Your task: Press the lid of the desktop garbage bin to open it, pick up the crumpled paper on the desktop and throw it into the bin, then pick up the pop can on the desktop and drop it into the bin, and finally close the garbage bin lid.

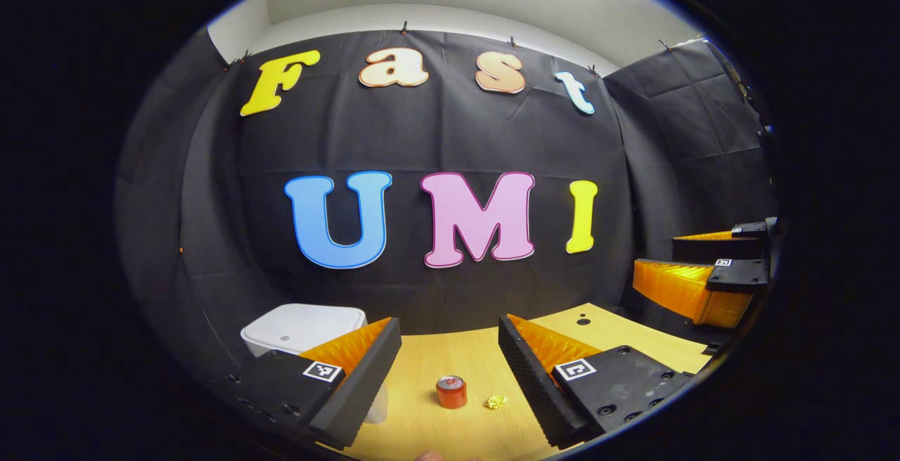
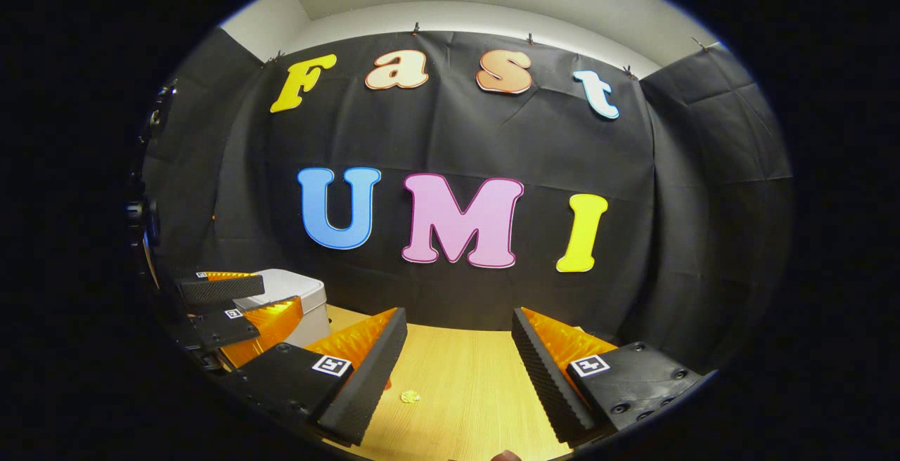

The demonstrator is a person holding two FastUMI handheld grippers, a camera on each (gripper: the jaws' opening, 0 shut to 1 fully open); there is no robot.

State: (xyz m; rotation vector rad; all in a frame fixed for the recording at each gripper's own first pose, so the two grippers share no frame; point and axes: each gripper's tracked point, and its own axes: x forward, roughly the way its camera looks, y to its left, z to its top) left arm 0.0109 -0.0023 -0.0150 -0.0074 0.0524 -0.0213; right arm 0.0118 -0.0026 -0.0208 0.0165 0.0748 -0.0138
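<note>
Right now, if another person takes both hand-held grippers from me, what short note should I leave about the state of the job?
Left hand-held gripper: open, holding nothing, raised above the desk.
Right hand-held gripper: open, holding nothing, also above the desk.
Garbage bin: at the left of the desk, lid down.
Pop can: upright on the desk, between the left gripper's fingers in the left gripper view but farther off, not gripped.
Crumpled paper: on the desk just right of the can.
Done: nothing yet.
Left: press the lid open, throw in the paper, drop in the can, close the lid.
</note>
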